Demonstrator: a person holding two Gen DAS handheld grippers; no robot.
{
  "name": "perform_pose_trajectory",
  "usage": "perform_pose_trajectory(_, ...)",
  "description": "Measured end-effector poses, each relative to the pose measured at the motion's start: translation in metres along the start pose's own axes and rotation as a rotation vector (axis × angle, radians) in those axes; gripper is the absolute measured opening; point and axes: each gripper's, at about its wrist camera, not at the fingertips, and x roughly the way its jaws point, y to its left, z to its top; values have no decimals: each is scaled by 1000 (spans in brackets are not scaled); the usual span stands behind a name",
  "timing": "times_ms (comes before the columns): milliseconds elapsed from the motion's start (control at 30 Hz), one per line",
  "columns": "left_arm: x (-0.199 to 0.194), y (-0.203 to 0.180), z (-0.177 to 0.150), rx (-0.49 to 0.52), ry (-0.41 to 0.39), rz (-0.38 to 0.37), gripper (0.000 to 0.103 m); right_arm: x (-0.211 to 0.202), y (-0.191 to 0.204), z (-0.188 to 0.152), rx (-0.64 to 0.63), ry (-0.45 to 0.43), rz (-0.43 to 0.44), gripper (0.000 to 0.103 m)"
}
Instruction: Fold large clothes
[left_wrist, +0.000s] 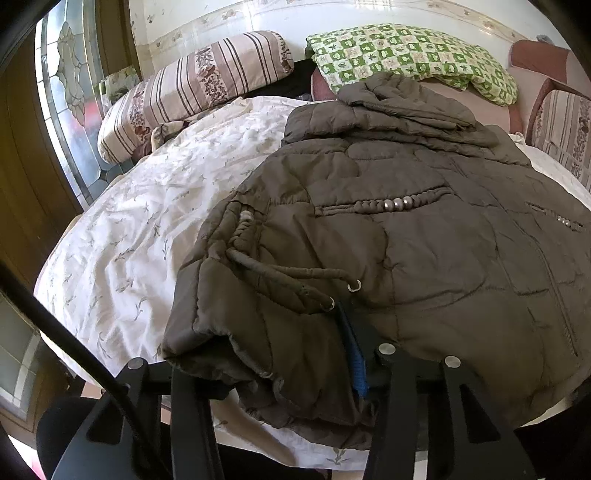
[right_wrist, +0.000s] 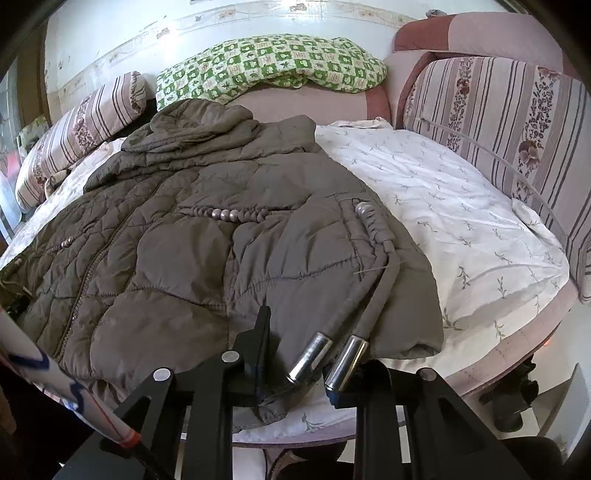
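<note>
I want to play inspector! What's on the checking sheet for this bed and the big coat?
Surface: bed with a white flowery sheet, rumpled.
Job's things: brown coat lying flat, hood at the far end; two metal-tipped cords on its near hem.
Clutter: green checked pillow; striped cushion.
Grippers: left gripper and right gripper each have the coat's hem between the jaws; whether they pinch it is unclear.
Cables: one dark cable crosses the left view's lower corner.
Surroundings: patterned glass door, white wall.
</note>
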Motion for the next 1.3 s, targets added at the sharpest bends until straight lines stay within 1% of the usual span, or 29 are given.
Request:
perform_pose_trajectory(233, -1, -2, 0, 8, -8, 10, 44, -1, 7, 1, -37, 2, -30, 26)
perform_pose_trajectory(533, -2, -4, 0, 22, -20, 23, 42, -3, 5, 2, -49, -3, -38, 26)
perform_pose_trajectory(1067, -11, -9, 0, 36, -54, 35, 34, -18, 9, 5, -69, -42, -45, 22)
perform_pose_trajectory(1300, -16, -9, 0, 37, -65, 35, 32, -23, 8, 6, -65, -51, -44, 22)
